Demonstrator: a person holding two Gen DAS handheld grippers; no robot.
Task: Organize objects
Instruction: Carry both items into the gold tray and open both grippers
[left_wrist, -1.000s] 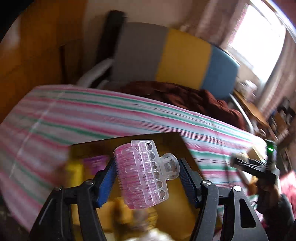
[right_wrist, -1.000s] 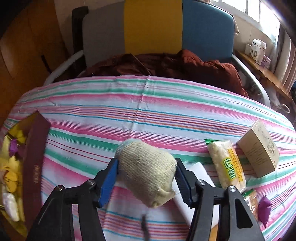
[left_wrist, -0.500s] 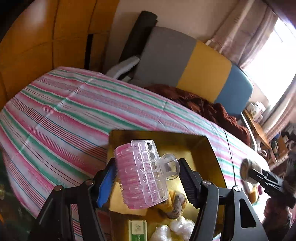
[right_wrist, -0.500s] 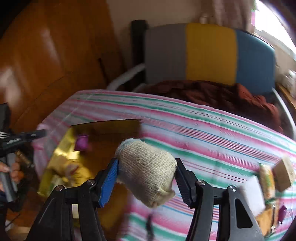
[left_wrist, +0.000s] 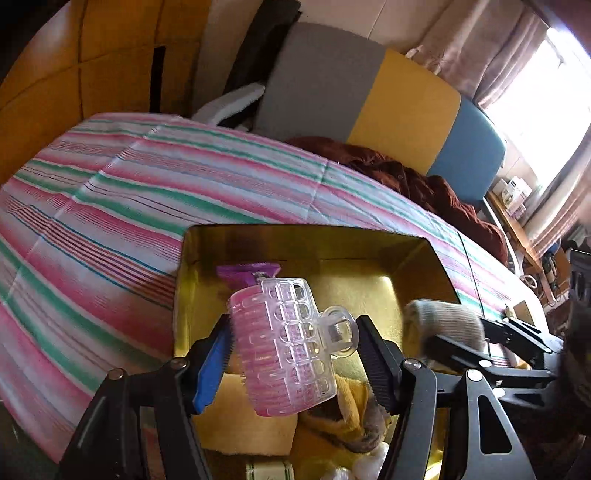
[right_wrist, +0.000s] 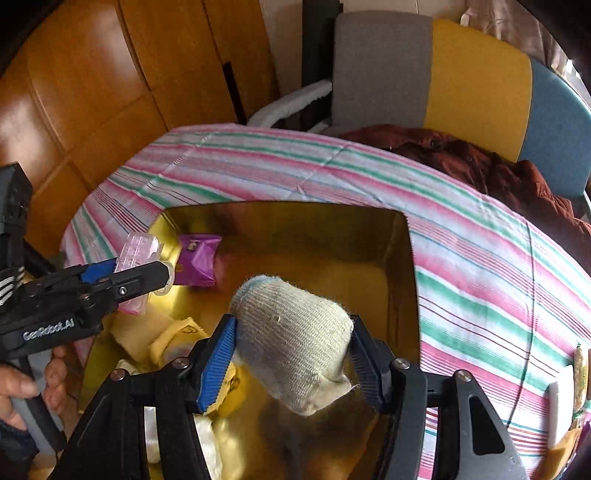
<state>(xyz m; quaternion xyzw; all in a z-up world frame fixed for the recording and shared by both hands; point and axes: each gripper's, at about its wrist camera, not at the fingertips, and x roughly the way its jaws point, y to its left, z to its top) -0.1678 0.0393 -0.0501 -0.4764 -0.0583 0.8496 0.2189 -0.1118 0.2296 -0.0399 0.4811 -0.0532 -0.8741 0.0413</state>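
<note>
Right wrist view: white lettering on your left tongs (right_wrist: 147, 271) reads roughly "GenRobot.AI". Those tongs, partly closed, clamp a translucent pink plastic hair claw clip (left_wrist: 286, 345) above the gold-lined open box (left_wrist: 369, 236) on the striped-cloth bench (left_wrist: 110, 206). Your right tongs (right_wrist: 293, 349), also partly closed, squeeze a cream knitted sock bundle (right_wrist: 295, 336) over the same box, near a purple foil packet (right_wrist: 197, 258) inside whose print is unreadable.

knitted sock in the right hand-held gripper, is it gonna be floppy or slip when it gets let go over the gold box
The knitted sock probably behaves soft and floppy: it bulges between the right hand-held gripper pads and its cuff droops below. It looks light. The fuzzy knit likely grips rather than slips, so it should drop limply into the gold box without rolling.
</note>
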